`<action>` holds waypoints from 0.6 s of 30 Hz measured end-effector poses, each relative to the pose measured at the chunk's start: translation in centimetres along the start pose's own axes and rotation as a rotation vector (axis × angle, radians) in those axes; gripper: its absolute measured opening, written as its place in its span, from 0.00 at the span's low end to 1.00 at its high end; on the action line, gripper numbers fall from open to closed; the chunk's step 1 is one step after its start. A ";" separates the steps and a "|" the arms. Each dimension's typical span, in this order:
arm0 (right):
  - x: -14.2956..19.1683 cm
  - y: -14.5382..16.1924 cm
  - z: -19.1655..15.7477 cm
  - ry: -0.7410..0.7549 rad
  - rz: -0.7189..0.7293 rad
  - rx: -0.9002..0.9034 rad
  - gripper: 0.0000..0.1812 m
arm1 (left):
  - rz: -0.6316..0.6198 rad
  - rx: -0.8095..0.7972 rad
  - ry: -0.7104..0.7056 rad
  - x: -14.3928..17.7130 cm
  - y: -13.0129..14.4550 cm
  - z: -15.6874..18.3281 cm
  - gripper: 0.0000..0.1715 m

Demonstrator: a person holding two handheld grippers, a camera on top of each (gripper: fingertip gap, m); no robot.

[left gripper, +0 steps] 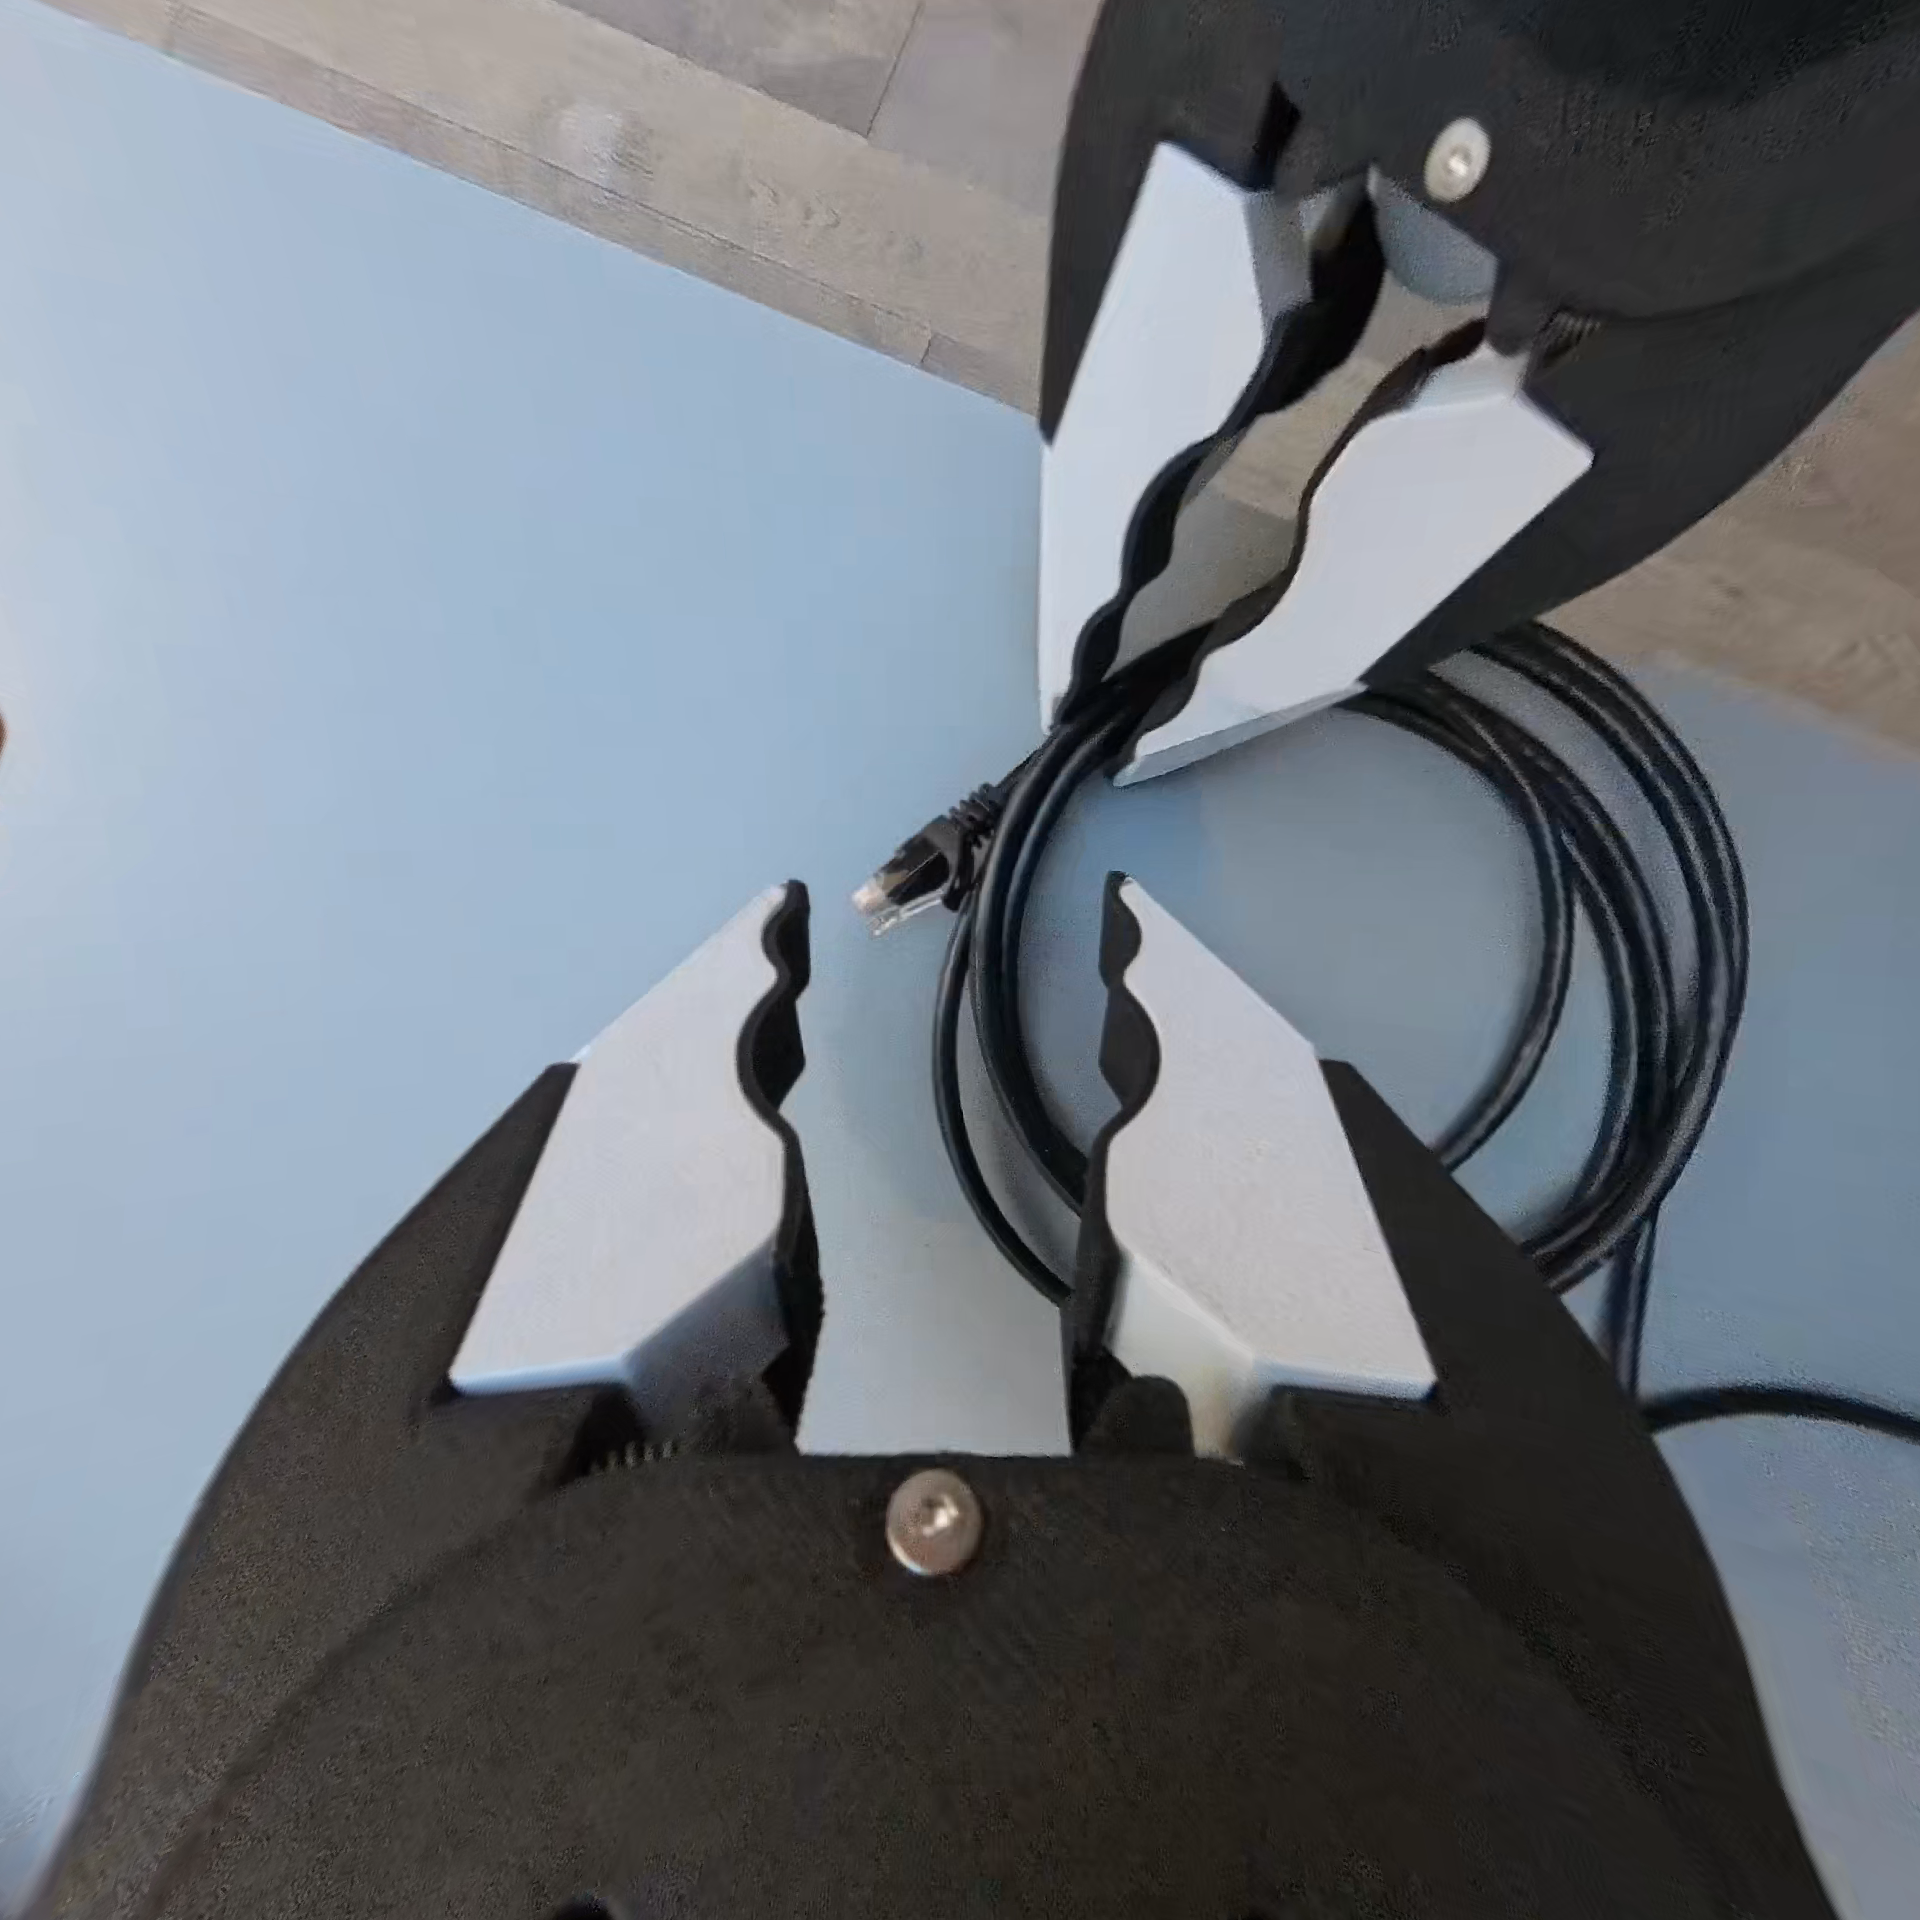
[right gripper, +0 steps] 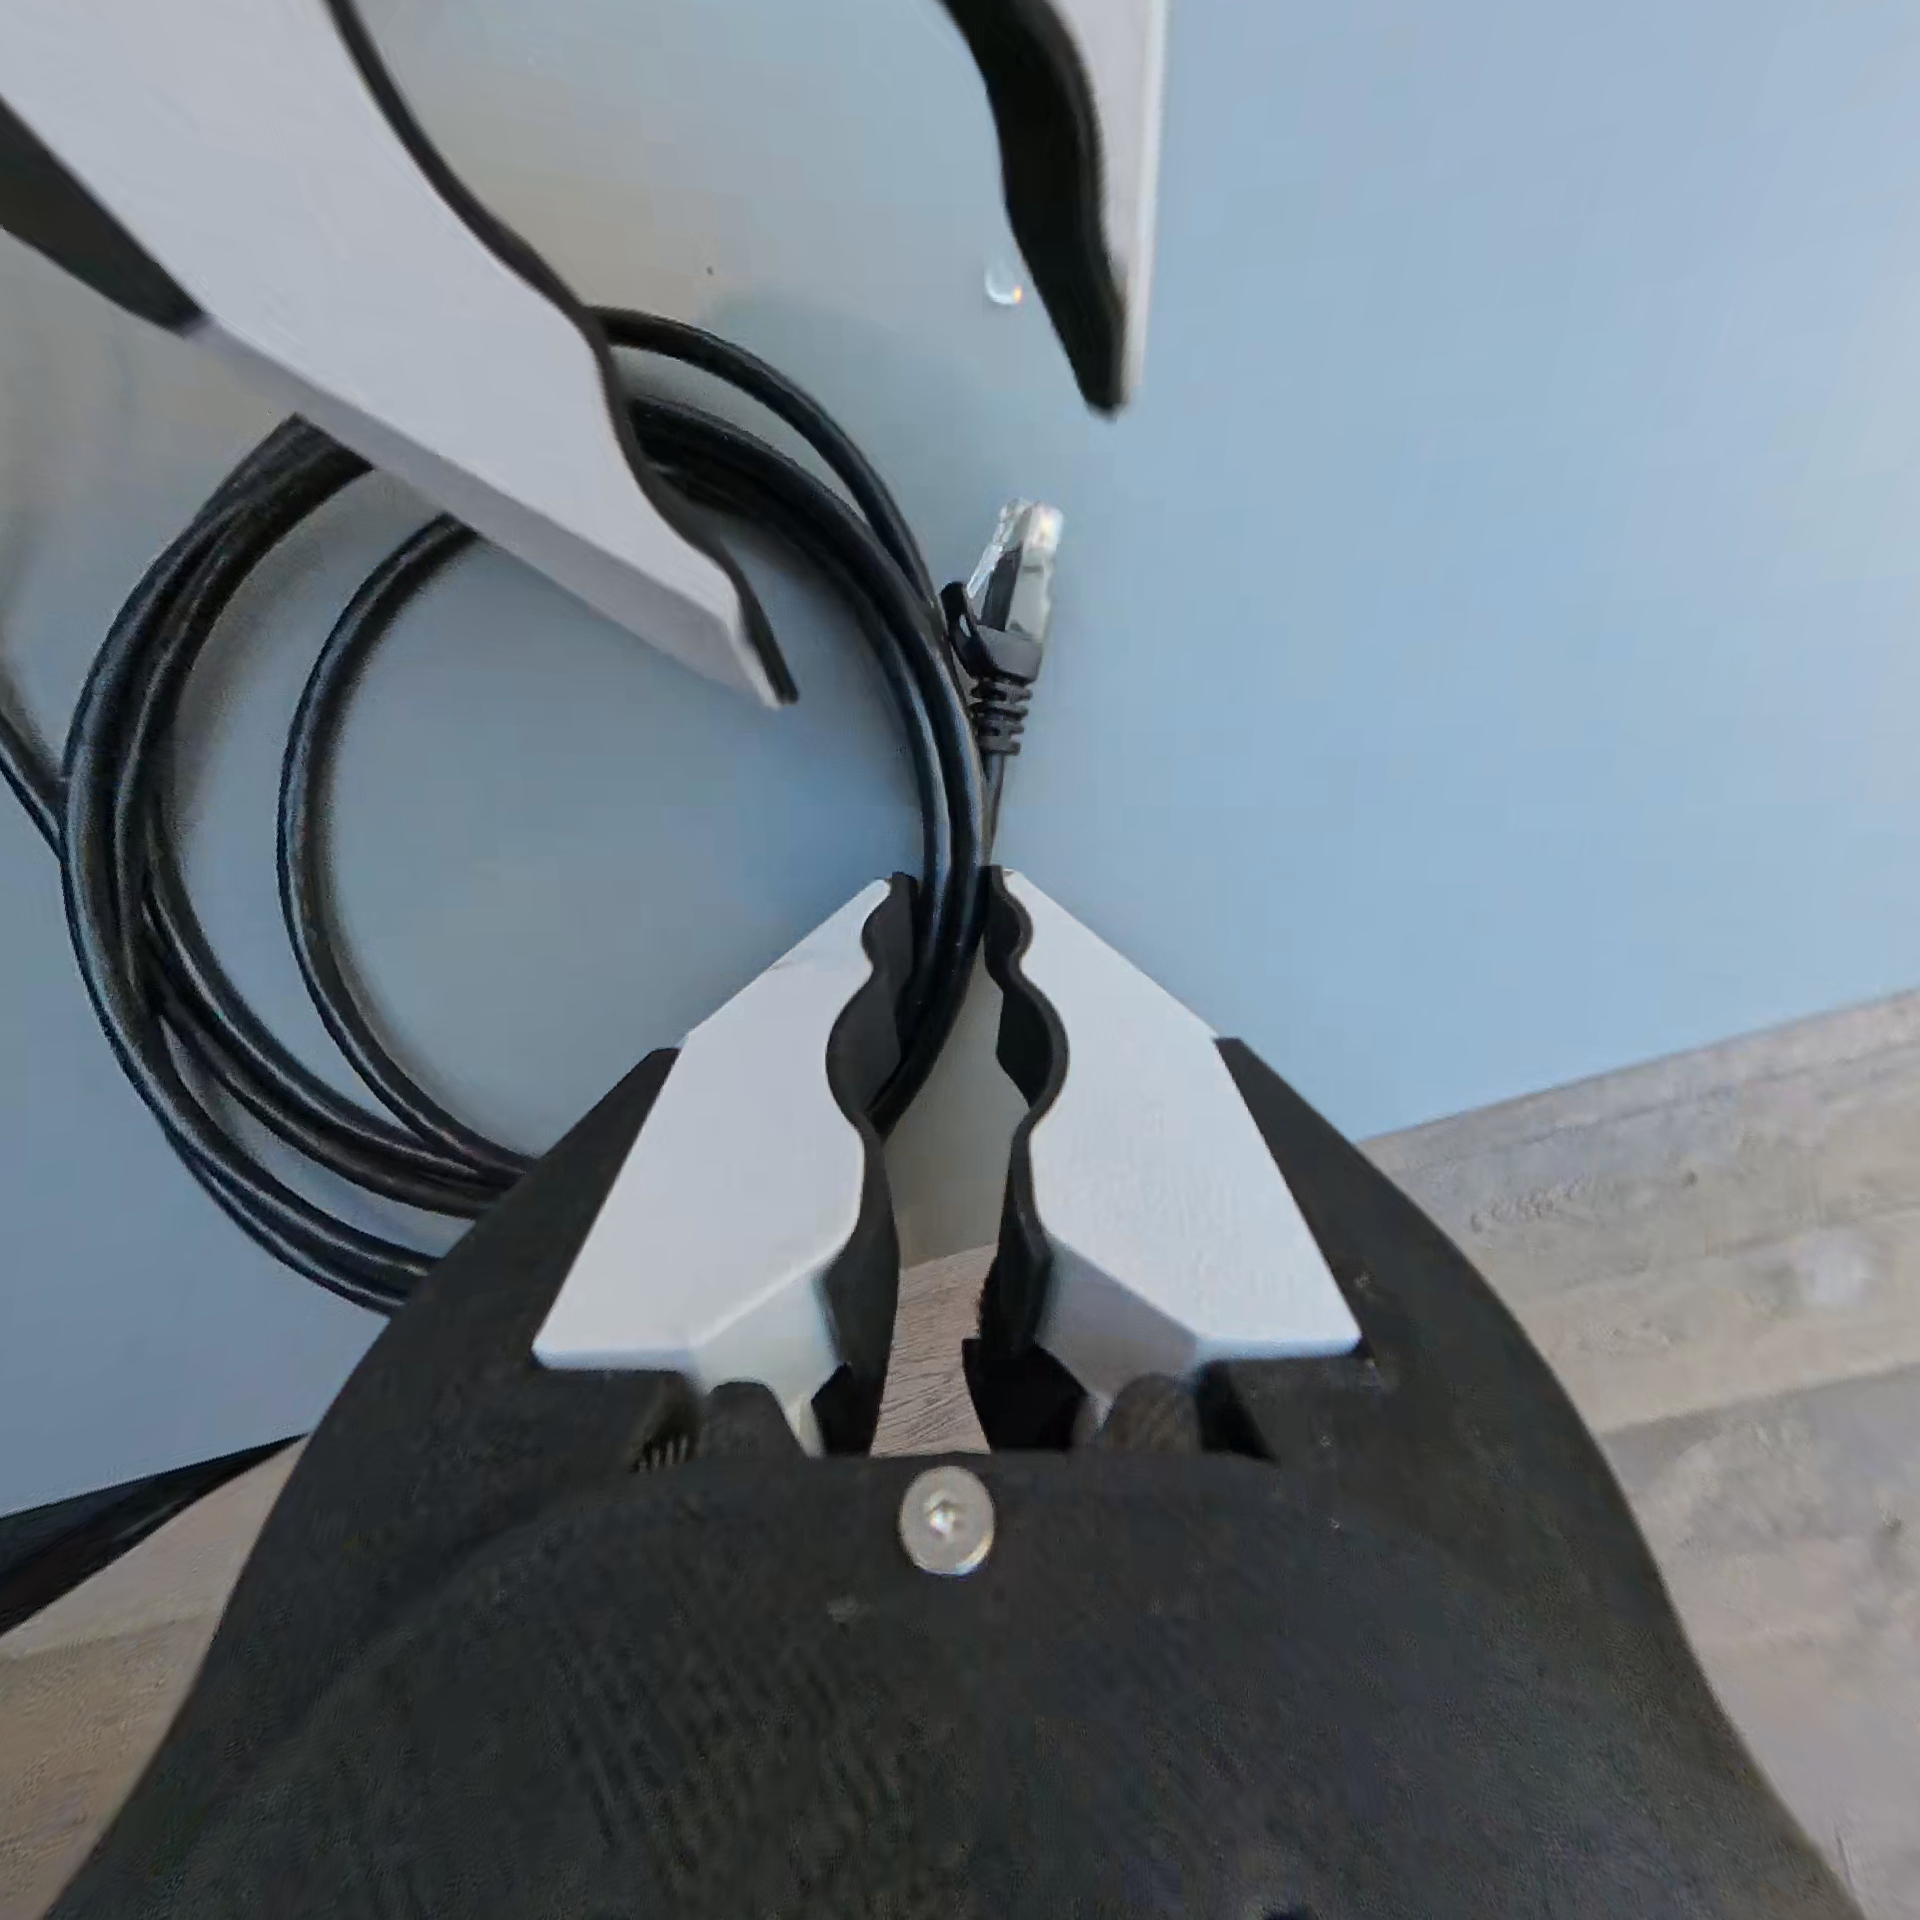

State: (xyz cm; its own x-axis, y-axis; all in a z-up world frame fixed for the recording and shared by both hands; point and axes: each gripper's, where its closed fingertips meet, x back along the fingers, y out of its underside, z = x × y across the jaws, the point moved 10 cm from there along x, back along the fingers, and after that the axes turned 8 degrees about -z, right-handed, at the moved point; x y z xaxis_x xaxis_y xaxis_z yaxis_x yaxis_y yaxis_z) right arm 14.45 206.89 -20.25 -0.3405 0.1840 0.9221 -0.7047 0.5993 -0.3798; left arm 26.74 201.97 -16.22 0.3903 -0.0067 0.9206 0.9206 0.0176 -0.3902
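Observation:
A black network cable (left gripper: 1621, 935) lies coiled in several loops on a pale blue surface (left gripper: 416, 623); its clear plug (left gripper: 899, 896) sticks out of the coil. My right gripper (right gripper: 943, 883) is shut on the bundled cable strands (right gripper: 935, 831) just behind the plug (right gripper: 1013, 571); it also shows in the left wrist view (left gripper: 1091, 738). My left gripper (left gripper: 956, 899) is open and empty, jaws wide apart over the near edge of the coil, with the plug just beyond its tips. In the right wrist view the left gripper (right gripper: 935, 540) reaches in from the top.
The blue surface ends at an edge beyond which grey wood-look flooring (left gripper: 727, 156) shows; it also shows in the right wrist view (right gripper: 1662, 1299). A loose run of the cable (left gripper: 1787, 1403) trails off to the right. The tips of one gripper are about 6 cm away from the tips of the other.

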 end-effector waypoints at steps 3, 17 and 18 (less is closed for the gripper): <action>-0.3 -0.3 0.9 -0.036 0.033 0.073 0.06 | -0.077 -0.155 0.081 -2.4 -0.1 -0.8 0.33; 2.8 4.3 -4.3 0.207 0.279 -0.612 0.33 | -0.018 -0.121 0.006 -3.9 0.8 -0.7 0.10; 3.0 4.7 -5.4 0.240 0.265 -0.690 0.34 | -0.015 -0.067 -0.016 -3.8 0.9 -0.6 0.10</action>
State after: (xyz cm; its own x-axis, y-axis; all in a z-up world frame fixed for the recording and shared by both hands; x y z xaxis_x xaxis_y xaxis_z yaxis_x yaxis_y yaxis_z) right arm 13.45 214.42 -18.81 -0.2443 0.5053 0.8276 -0.0447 0.8467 -0.5302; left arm 26.12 201.40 -20.12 0.3770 0.0094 0.9262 0.9253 -0.0490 -0.3761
